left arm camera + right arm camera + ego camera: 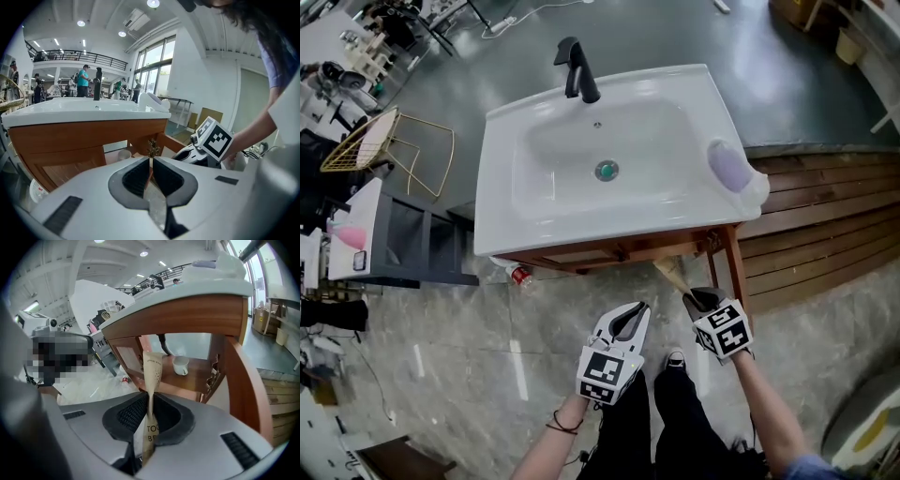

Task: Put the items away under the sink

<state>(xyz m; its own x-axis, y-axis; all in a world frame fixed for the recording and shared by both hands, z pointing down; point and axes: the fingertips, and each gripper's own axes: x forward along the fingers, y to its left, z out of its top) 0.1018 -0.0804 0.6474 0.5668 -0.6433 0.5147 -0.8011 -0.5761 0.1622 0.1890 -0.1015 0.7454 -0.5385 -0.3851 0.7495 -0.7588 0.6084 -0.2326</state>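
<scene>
The right gripper (pixel 692 300) pinches a slim beige paper packet (pixel 152 371) near its lower end; the packet points to 11 o'clock, its tip at the front edge of the sink (pixel 534 216). A white cup (pixel 180 365) stands on the shelf (pixel 199 375) beneath, at the packet's 1 o'clock. The left gripper (pixel 151 163), at the right one's 9 o'clock, has its jaws pressed together on nothing

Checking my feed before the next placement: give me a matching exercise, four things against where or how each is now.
Things:
1. black faucet
2. paper packet
3. white cup
4. left gripper

Places or states:
A. on the wooden shelf under the sink
B. shut, nothing in it
C. at the sink's back rim
D. clamped in the right gripper

Pairs: 1-C, 2-D, 3-A, 4-B
</scene>
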